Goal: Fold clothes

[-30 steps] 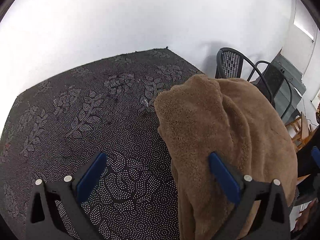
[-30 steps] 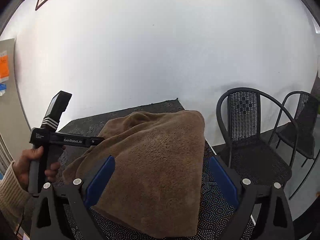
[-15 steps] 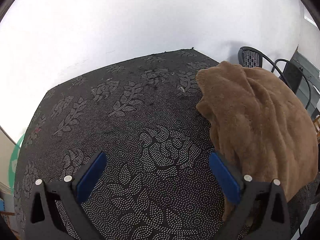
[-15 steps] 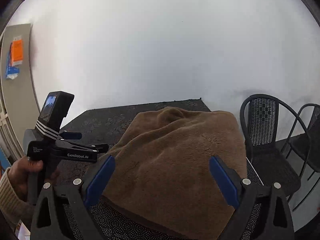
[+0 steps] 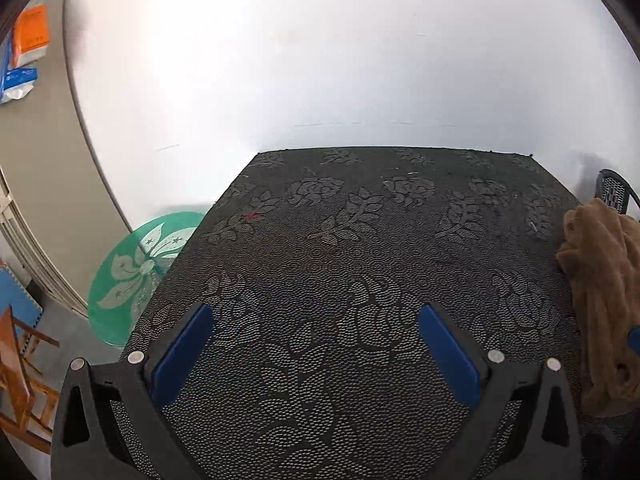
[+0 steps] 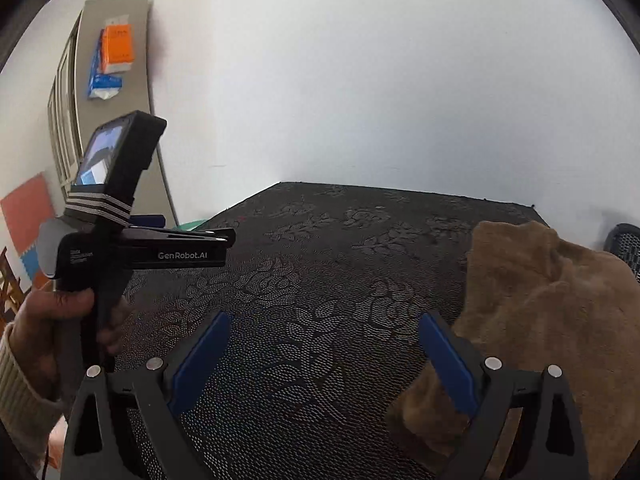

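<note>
Fingers (image 5: 180, 356) on your left gripper (image 5: 316, 356) stand wide apart with nothing between them, only the dark patterned desk (image 5: 360, 264) showing through the gap, so this hand carries no load and is free to reach. Your right gripper (image 6: 326, 364) is spread just as wide and also grips nothing; its right-hand finger (image 6: 448, 364) stands in front of the brown fleece garment (image 6: 552, 320), whether touching it or just clear I cannot tell. That garment lies bunched on the right side of the desk, in the left wrist view (image 5: 604, 300) hard against the right edge of the frame, with part of it seeming to hang over the desk's side. Most of the desk is bare, which looks like room kept for spreading the garment flat. Your left hand (image 6: 60, 320) holds its tool raised well left of the cloth, probably waiting to take a corner.
</note>
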{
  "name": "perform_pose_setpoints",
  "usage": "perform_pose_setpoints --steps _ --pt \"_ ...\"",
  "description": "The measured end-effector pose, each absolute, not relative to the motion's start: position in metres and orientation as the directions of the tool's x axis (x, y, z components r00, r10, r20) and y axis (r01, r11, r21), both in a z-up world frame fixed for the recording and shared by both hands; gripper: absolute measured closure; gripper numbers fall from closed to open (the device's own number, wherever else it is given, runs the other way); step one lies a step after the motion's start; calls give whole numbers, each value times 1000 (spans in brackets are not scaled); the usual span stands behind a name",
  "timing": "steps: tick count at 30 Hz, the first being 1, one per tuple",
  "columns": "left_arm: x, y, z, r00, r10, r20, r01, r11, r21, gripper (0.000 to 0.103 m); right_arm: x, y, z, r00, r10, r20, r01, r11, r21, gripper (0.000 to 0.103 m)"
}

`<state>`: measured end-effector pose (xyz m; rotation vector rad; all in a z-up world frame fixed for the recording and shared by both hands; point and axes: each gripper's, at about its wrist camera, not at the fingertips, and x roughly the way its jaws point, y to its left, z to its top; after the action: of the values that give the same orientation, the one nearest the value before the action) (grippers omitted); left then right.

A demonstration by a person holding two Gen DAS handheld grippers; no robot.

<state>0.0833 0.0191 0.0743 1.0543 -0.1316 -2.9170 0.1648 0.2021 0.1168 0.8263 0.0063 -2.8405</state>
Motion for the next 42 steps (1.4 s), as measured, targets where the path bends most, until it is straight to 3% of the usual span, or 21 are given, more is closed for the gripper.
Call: perform_pose_setpoints --steps 6,15,23,27,28,42 --pt "81 -15 73 -761 -60 -646 30 -998 58 0 114 163 86 -746 -135 -652 156 -987 26 6" --pt "66 -35 61 -730 78 -679 -48 -997 -63 0 56 146 58 -637 -36 -770 50 -999 5 6" --pt "56 -33 45 -711 46 -702 -50 -999 -14 0 44 142 45 -575 7 -818 35 -999 -33 6" --pt "51 -37 38 -699 56 -713 -42 -998 -38 0 42 146 42 -564 4 -826 25 -999 -22 5" --pt "50 -38 37 -696 58 -716 -41 -998 -42 0 42 146 42 -562 4 -827 23 -1000 -21 1" --pt "43 -39 24 -684 82 -725 -71 -996 -46 0 39 154 40 -553 3 -833 22 -1000 -19 1"
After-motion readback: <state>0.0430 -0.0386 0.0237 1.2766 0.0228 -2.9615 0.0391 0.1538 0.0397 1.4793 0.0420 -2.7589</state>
